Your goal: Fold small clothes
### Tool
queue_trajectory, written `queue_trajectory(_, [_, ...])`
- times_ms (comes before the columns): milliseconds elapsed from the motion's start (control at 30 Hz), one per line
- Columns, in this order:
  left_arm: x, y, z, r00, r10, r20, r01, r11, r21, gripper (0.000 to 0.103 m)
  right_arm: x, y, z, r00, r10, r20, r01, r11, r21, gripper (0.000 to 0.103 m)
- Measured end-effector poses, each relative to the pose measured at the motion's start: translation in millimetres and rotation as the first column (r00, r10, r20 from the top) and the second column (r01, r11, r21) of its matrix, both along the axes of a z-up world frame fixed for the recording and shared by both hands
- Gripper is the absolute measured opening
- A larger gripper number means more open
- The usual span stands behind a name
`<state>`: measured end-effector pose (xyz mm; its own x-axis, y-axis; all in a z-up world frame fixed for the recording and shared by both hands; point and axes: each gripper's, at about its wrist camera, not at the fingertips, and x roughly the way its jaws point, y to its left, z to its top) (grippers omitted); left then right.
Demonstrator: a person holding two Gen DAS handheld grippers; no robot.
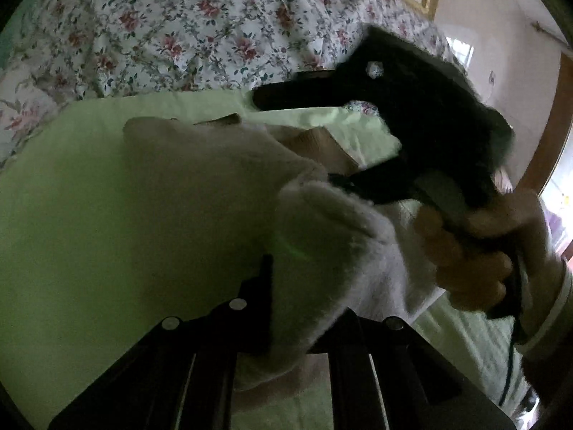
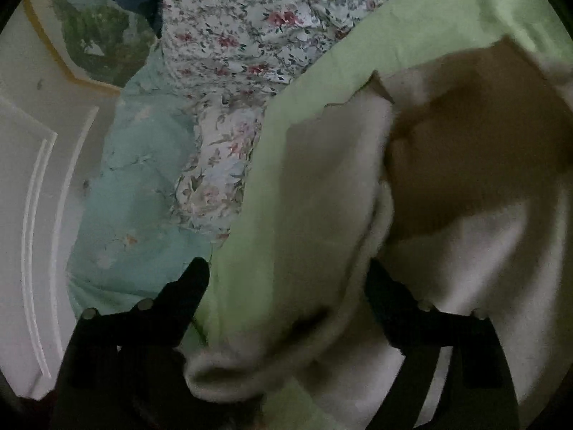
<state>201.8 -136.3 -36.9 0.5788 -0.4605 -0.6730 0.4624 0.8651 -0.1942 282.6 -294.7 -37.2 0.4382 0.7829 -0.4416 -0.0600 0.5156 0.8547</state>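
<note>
Cream fleece garment (image 1: 222,186) is lying bunched on the light green sheet (image 1: 71,215) that is covering the bed, with the floral quilt (image 1: 161,36) sitting just beyond it. Its fuzzy outer side is showing in the left wrist view, while the right wrist view is looking into the smoother tan lining (image 2: 476,165), so the piece is sitting partly doubled over rather than flat.

The left claw (image 1: 272,326) is sitting pinched together on a fold of the fleece near its edge, with the cloth rising from between the fingers. The right claw (image 2: 290,279) is standing wide apart, one finger over the sheet and the other against the cloth, with a rolled hem lying between them but not being pressed. The person's hand (image 1: 476,254) is gripping that tool's handle on the right of the left wrist view.

Risks, as I am judging them: the thick pile is giving the left claw a bulky bite, so a sideways pull could be dragging the whole garment across the sheet instead of turning one layer. The right claw, if closing here, could be catching sheet along with hem, lifting both. Dim, blurred views are also making layer edges hard to tell apart, so a grab could be taking two layers together.
</note>
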Motion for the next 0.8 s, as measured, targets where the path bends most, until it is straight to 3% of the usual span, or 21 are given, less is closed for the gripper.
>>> queue_trajectory(100, [1.8, -2.0, -1.3, 1.000, 0.000, -0.006, 0.000, 1.000, -0.007, 0.008, 20.7, 10.6, -8.9, 1.000, -0.003, -0.025, 0.001, 0.997, -0.075, 0.087])
queue_trajectory(167, [1.1, -1.3, -0.8, 1.000, 0.004, -0.003, -0.004, 1.000, -0.004, 0.008, 34.1, 16.5, -16.4, 0.999, -0.008, -0.036, 0.005, 0.995, -0.102, 0.071])
queue_trajectory(233, [-0.6, 0.7, 2.4, 1.000, 0.005, -0.001, -0.005, 1.000, -0.001, 0.008, 42.7, 20.1, -19.1, 0.999, -0.014, -0.045, 0.007, 0.988, -0.154, 0.036])
queue_trajectory(333, [-3.2, -1.1, 13.7, 1.000, -0.001, 0.010, 0.001, 1.000, -0.009, 0.008, 45.0, 15.1, -7.0, 1.000, -0.027, -0.003, 0.027, 0.989, -0.146, 0.020])
queue_trajectory(433, [-6.1, -13.3, 30.4, 0.999, -0.038, 0.021, 0.039, 0.998, -0.057, 0.008, 31.2, 0.4, 25.3, 0.995, -0.038, 0.089, 0.050, 0.989, -0.141, 0.018])
queue_trajectory(567, [-5.9, -50.6, 35.7, 0.995, -0.100, 0.009, 0.100, 0.991, -0.089, 0.009, 7.9, -31.3, 57.4, 0.984, -0.050, 0.169, 0.090, 0.968, -0.236, 0.018])
queue_trajectory(800, [-0.7, -107.7, 6.2, 0.984, -0.167, -0.067, 0.162, 0.984, -0.077, 0.009, -14.6, -90.0, 28.9, 0.985, -0.135, 0.110, 0.165, 0.921, -0.353, 0.018])
